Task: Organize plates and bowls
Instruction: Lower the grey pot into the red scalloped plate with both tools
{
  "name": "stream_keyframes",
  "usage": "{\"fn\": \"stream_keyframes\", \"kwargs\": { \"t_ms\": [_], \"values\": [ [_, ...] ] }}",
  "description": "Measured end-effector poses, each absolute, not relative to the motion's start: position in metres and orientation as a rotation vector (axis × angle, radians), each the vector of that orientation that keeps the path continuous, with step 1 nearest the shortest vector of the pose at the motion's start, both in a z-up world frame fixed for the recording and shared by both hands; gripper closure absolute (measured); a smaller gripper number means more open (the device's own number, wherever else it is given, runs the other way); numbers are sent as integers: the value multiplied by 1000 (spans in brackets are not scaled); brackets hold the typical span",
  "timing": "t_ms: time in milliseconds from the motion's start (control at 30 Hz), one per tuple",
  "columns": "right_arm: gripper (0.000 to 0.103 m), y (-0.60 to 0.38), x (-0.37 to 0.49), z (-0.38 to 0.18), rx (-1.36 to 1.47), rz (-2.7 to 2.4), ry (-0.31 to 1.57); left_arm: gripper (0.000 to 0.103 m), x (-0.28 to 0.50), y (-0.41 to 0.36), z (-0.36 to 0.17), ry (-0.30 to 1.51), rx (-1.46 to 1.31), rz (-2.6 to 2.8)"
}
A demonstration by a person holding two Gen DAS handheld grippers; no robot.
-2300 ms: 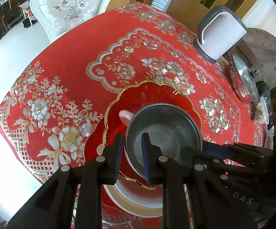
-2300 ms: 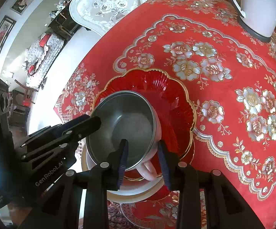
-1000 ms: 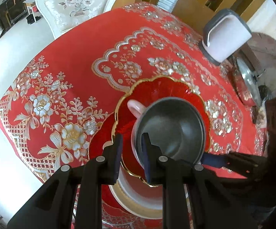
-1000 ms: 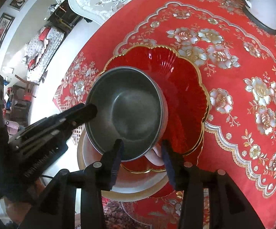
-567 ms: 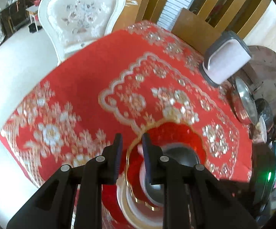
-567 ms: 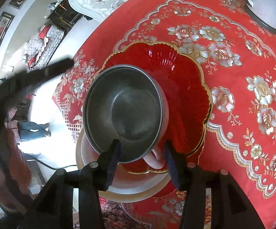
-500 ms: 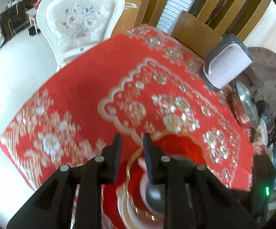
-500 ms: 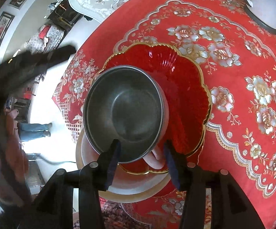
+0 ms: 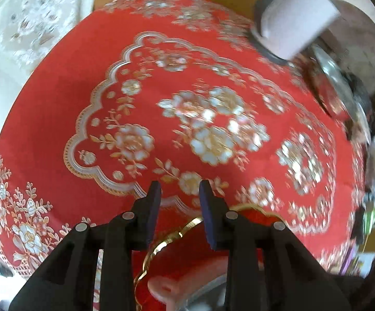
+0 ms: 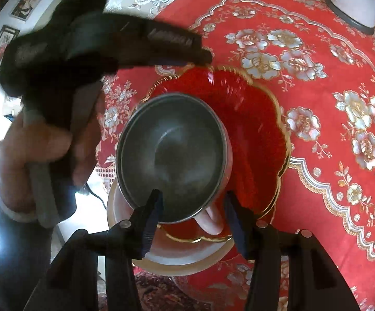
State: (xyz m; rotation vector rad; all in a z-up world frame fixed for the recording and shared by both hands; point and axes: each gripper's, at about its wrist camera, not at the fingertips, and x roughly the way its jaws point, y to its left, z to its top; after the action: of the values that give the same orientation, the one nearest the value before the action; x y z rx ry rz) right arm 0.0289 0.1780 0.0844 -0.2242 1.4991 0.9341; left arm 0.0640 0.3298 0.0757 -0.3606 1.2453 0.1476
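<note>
Left gripper (image 9: 179, 189) lifts off steel bowl (image 10: 172, 153), slightly parted, empty; right gripper (image 10: 192, 199) wide, straddling bowl's rim

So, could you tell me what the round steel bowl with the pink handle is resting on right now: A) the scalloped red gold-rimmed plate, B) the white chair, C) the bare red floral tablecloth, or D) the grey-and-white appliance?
A: the round steel bowl sits on the scalloped red gold-rimmed plate.
</note>
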Motion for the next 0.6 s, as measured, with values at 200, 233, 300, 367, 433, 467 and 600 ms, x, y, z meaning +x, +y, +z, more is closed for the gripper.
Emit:
{"fn": "stream_keyframes", "kwargs": {
  "t_ms": [200, 233, 300, 367, 433, 467, 600],
  "values": [
    [50, 170, 28, 92, -227, 954, 1486, 69, 25, 303, 94, 1227, -288, 94],
    [50, 170, 28, 90, -234, 957, 1493, 69, 20, 298, 95, 1219, -261, 100],
    [50, 173, 27, 83, -252, 948, 1513, 69, 15, 294, 94, 1219, -251, 103],
    [50, 174, 24, 79, -254, 951, 1537, 69, 11, 293, 93, 1229, -267, 116],
    [50, 173, 17, 82, -268, 975, 1531, 68, 5, 291, 94, 1230, -252, 128],
    [49, 173, 15, 83, -274, 980, 1516, 65, 2, 292, 92, 1228, -248, 141],
    [49, 168, 21, 78, -209, 975, 1540, 60, -1, 312, 74, 1251, -368, 187]
  ]
}}
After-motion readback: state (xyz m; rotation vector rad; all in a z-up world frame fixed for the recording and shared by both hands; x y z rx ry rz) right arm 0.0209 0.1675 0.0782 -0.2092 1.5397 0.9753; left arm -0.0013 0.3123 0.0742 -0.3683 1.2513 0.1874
